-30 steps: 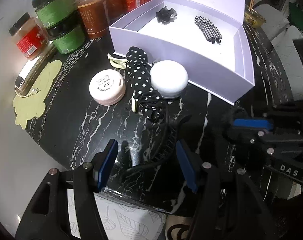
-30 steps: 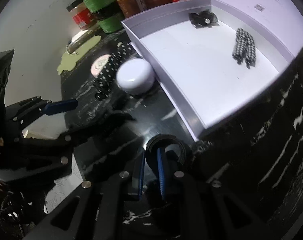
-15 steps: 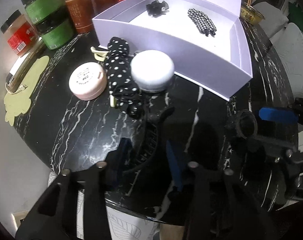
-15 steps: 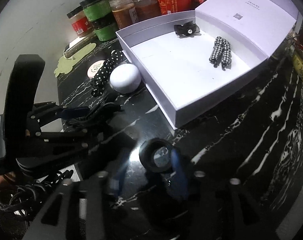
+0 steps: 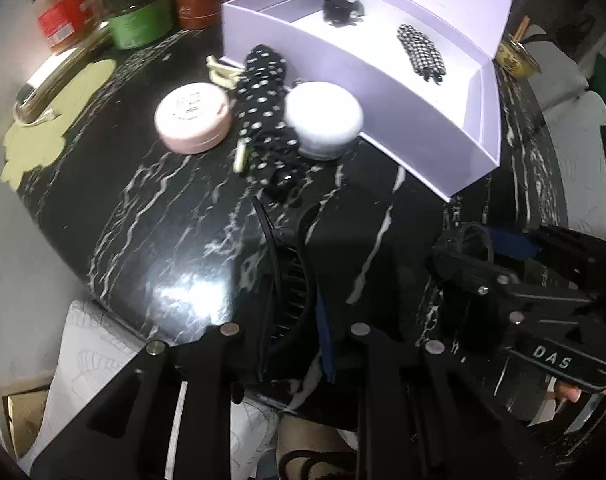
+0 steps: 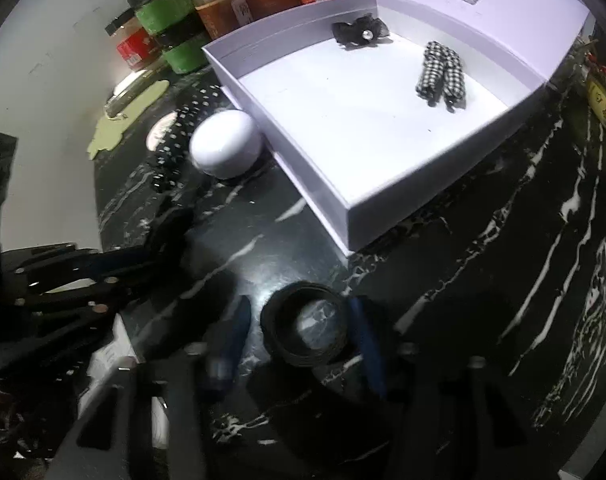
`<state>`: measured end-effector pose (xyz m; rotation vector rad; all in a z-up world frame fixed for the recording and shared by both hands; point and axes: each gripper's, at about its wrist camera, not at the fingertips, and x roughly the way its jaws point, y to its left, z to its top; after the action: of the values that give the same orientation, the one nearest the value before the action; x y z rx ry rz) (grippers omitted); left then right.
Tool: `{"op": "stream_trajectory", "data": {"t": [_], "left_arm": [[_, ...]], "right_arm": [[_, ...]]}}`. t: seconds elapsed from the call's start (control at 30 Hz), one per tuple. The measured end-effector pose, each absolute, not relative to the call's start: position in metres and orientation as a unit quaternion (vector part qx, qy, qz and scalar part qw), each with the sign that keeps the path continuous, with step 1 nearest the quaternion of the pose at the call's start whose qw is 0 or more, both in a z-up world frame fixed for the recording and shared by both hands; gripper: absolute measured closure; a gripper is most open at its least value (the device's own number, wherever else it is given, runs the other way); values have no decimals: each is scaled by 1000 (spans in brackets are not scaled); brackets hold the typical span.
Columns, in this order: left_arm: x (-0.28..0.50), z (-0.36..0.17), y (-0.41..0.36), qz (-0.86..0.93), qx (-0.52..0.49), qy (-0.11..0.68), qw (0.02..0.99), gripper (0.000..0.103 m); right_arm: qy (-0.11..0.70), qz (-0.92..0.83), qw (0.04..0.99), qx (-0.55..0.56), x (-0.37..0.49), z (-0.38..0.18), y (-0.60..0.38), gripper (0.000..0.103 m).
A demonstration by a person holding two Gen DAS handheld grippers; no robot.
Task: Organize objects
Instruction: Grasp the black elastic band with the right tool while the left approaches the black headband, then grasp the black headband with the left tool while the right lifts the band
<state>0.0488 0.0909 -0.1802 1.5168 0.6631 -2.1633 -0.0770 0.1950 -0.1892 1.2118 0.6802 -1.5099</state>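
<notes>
Change since earlier frame: left gripper (image 5: 295,332) had its jaws wide apart over the black comb clip (image 5: 291,280); now they are narrow around it and closing. Right gripper (image 6: 299,332) was pinched together at the black ring (image 6: 307,330); now its jaws stand apart on both sides of the ring.
Left claw: blue pads sit on both sides of the clip, but dark blur hides whether they press it, so I cannot tell if it grips.
Right claw: jaws closing; the ring lies between them on the table (image 6: 483,280), one pad near its right edge, the other apart from it.
Box (image 6: 383,208): white, lid up, holding a black bow (image 6: 359,32) and a checked scrunchie (image 6: 441,74), well apart.
Beside the box: white round case (image 5: 323,118), dotted scrunchie (image 5: 263,108), pink compact (image 5: 193,116) in a row, touching.
Writing: "DAS" on the right gripper's body, seen in the left view; the compact's print, the box lid's label and the jars' (image 5: 139,20) labels are too blurred to read.
</notes>
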Motion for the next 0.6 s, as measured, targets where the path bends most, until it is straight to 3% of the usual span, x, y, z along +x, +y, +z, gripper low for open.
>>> {"op": "stream_trajectory", "data": {"t": [0.6], "left_arm": [[48,-125,135,-791,534,202,219,85]], "right_arm": [[281,-608,560,487,-75,-144,229,58]]}}
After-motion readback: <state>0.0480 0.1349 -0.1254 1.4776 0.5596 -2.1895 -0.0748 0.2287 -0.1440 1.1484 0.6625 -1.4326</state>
